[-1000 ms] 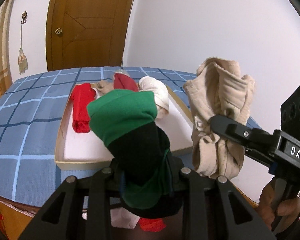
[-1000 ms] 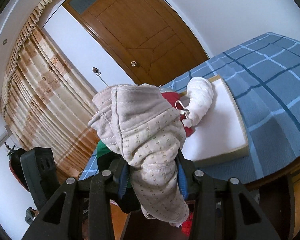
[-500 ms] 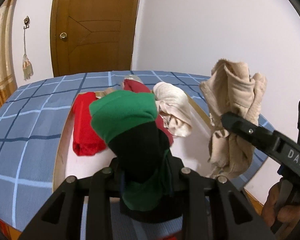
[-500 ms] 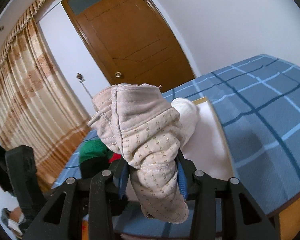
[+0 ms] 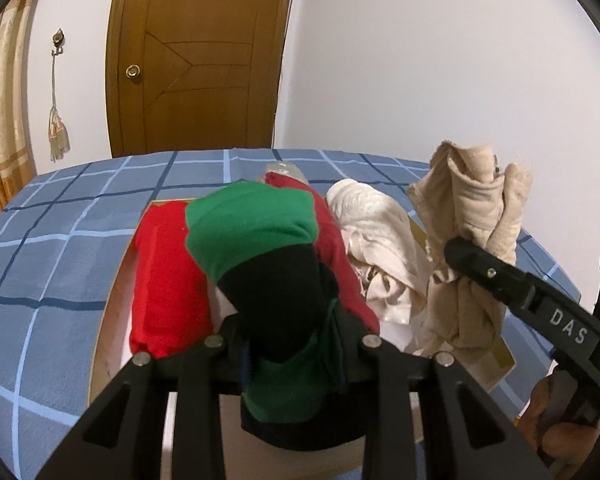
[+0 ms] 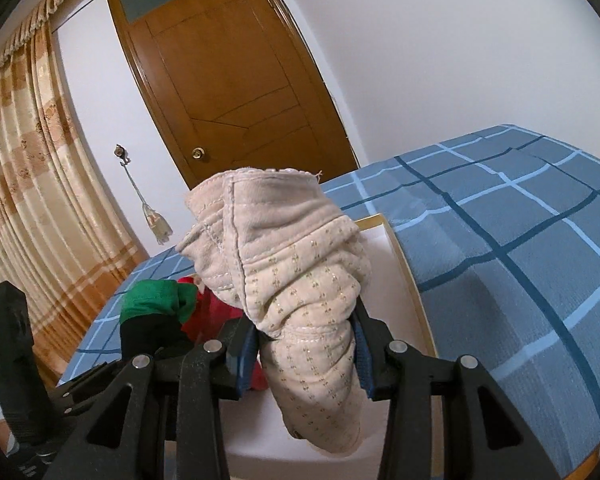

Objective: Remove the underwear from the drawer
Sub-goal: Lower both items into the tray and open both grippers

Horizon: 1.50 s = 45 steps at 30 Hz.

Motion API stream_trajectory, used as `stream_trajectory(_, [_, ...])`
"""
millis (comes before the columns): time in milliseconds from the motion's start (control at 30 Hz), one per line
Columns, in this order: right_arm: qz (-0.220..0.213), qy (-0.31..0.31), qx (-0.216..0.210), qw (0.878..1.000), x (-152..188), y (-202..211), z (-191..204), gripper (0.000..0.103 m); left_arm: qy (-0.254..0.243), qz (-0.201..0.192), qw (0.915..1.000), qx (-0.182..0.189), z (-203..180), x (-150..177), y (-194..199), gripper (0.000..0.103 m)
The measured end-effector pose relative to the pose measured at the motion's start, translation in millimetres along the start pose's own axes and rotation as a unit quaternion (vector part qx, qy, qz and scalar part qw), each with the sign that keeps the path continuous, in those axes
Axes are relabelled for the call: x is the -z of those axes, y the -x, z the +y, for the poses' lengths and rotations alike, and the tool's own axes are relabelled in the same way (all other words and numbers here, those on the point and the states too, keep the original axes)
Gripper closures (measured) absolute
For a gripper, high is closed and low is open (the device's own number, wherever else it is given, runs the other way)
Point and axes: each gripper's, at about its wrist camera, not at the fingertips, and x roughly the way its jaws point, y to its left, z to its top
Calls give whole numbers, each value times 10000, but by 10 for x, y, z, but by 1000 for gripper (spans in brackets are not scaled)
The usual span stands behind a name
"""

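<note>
Fingertips of both grippers hidden — left (image 5: 288, 340) clamping green-black underwear (image 5: 276, 264), right (image 6: 308, 344) beige underwear (image 6: 296, 280).

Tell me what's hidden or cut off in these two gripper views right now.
- Left wrist view: the green and black underwear covers the middle of the white tray and part of the red garments.
- Right wrist view: the beige underwear blocks most of the tray's contents.
- Both views: the fabric hides the fingertips.

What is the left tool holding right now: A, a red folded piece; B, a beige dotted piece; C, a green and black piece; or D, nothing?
C: the left tool is clamped on the green and black underwear, while the beige underwear sits in the right tool.
</note>
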Motion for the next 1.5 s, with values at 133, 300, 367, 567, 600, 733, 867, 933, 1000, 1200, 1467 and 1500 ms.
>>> stream_trajectory(133, [-20,40,79,10000,-24,-68,-1,60,67,-30,10000,-52,25,-42,-78,74])
stream_trajectory(300, [26,41,201,9998,-85,-189,-31,60,208,-13,9995,-240,82,-86,-205,74])
stream_trajectory(367, [75,21,228,9997,-94,-242,-40,60,264,-21,9992,-310,103,-109,-259,74])
stream_trajectory(567, [97,143,348,9992,-137,-394,-29,60,323,-22,9984,-467,146,-178,-414,74])
stream_trajectory(600, [87,161,351,9992,-151,-407,-25,60,381,11,9983,-446,161,-193,-442,74])
stream_trajectory(733, [90,227,376,9990,-211,-494,-17,60,369,-46,9979,-523,165,-255,-498,74])
stream_trajectory(867, [121,257,397,9988,-263,-589,-27,60,387,-44,9977,-561,185,-302,-568,74])
stream_trajectory(933, [136,225,397,9989,-273,-613,-30,60,425,-39,9975,-568,203,-318,-587,74])
stream_trajectory(1000, [159,191,404,9989,-279,-658,-24,60,465,-8,9973,-567,223,-337,-622,74])
stream_trajectory(1200, [284,118,419,9986,-282,-771,-30,60,561,81,9969,-552,261,-364,-688,73])
stream_trajectory(1467, [400,133,514,9978,-273,-813,-33,60,557,186,9960,-672,270,-385,-766,73])
stream_trajectory(1500, [421,134,526,9976,-271,-821,-30,60,548,196,9959,-696,263,-386,-771,73])
